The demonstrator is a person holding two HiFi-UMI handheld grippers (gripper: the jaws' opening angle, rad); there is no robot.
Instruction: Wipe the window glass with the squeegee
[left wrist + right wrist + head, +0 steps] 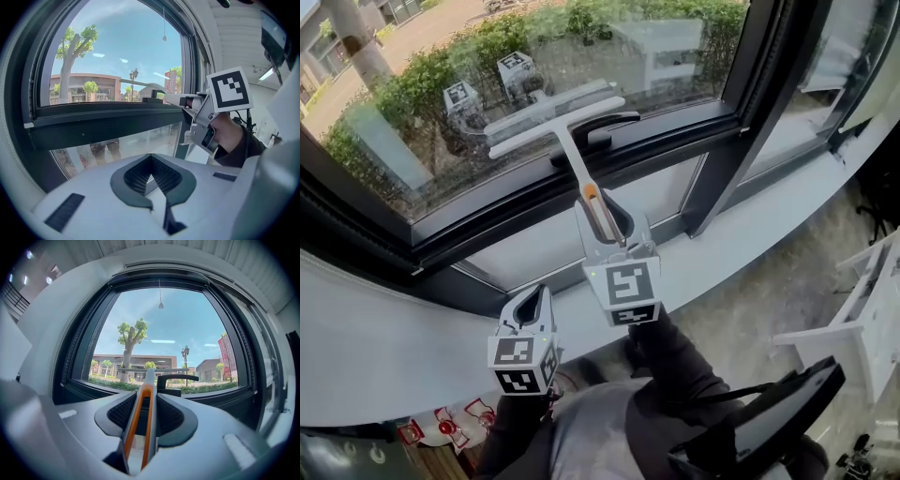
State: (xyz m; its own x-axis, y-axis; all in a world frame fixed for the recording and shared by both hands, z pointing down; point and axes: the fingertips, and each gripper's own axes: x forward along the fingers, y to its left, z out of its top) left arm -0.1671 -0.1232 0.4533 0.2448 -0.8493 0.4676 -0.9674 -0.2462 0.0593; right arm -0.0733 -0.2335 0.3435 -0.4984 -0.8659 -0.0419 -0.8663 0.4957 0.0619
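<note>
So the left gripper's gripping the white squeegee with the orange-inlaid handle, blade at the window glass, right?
Not the left: the right gripper grips the white squeegee with the orange-inlaid handle, blade at the window glass. The right gripper view shows it.

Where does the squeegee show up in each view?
Head view: upper centre, squeegee blade at the glass.
Left gripper view: right of centre, its shaft pointing left.
Right gripper view: bottom centre, its shaft clamped between the jaws.
Shared landmark: the black window handle beside it.
</note>
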